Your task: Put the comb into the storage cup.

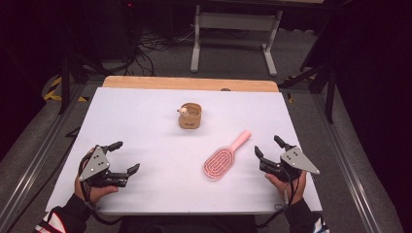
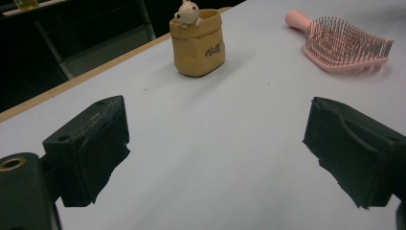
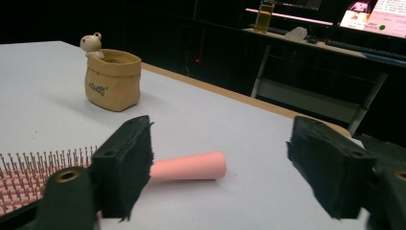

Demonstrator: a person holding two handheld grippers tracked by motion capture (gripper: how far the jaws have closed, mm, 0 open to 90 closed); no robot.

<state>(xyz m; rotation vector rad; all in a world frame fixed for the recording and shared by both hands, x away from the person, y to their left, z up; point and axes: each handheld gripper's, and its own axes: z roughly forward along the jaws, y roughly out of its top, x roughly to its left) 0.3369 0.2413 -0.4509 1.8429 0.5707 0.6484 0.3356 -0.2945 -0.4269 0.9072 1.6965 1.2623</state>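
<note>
Pink hairbrush [image 1: 224,156], tan pot [image 1: 190,115], white table [image 1: 145,126]

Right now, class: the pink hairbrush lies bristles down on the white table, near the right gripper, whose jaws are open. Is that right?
Not quite. The pink hairbrush lies bristles up, as the left gripper view shows. The rest holds: it lies on the white table near the right gripper, whose jaws are open.

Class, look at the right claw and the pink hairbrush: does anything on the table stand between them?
Nothing visible does. The right claw is open beside the hairbrush, with only bare table between them. The pouch stands farther back, out of that path.
</note>
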